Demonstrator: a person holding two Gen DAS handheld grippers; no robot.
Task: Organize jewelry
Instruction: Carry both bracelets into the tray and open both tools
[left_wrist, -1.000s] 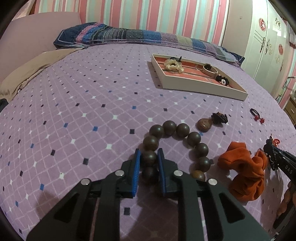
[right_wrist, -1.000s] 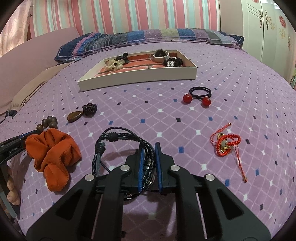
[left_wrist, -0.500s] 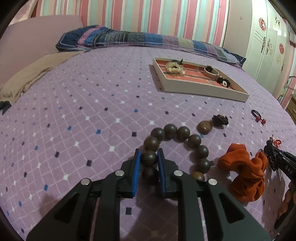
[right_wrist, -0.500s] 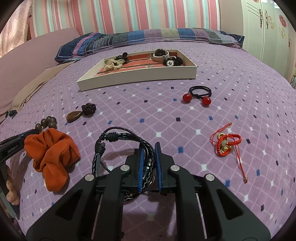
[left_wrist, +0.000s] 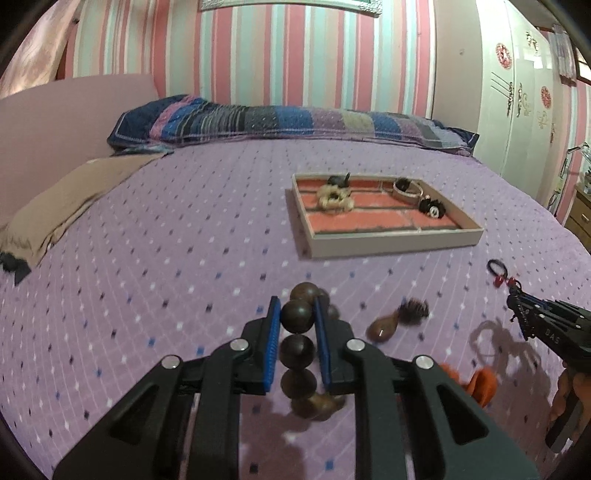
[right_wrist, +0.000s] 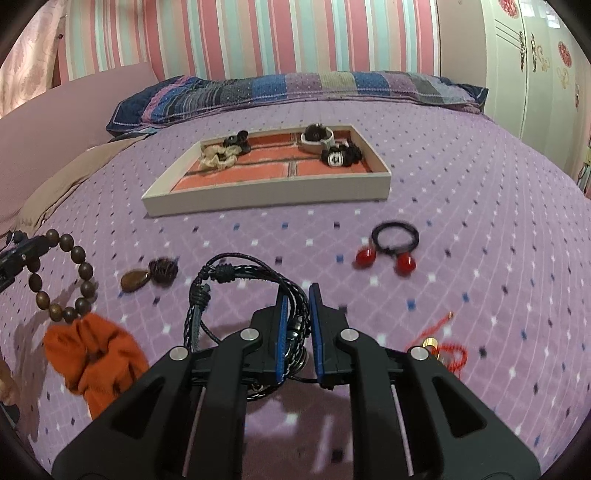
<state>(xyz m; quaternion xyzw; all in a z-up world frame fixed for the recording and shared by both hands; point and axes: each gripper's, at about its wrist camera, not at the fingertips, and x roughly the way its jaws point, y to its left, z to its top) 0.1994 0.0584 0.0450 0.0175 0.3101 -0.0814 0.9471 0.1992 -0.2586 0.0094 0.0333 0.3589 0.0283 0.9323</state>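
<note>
My left gripper (left_wrist: 295, 314) is shut on a brown wooden bead bracelet (left_wrist: 297, 349) and holds it lifted off the purple bedspread; the beads hang down between the fingers. The bracelet also shows in the right wrist view (right_wrist: 74, 280). My right gripper (right_wrist: 295, 299) is shut on a black braided cord bracelet (right_wrist: 229, 273), raised above the bed. The jewelry tray (left_wrist: 391, 243), beige with red lining, lies ahead; it also shows in the right wrist view (right_wrist: 266, 194) and holds a cream scrunchie (right_wrist: 218, 157), a watch (right_wrist: 336, 157) and a band.
On the bedspread lie an orange scrunchie (right_wrist: 96, 358), a brown pendant with dark knot (right_wrist: 147, 277), a black hair tie with red balls (right_wrist: 391, 247) and a red string bracelet (right_wrist: 443, 347). A striped pillow (left_wrist: 288, 122) lies at the headboard. A wardrobe (left_wrist: 517, 92) stands right.
Both grippers have lifted off the bed with their bracelets. The bead bracelet left the bedspread and now hangs. Both views tilted up toward the tray.
</note>
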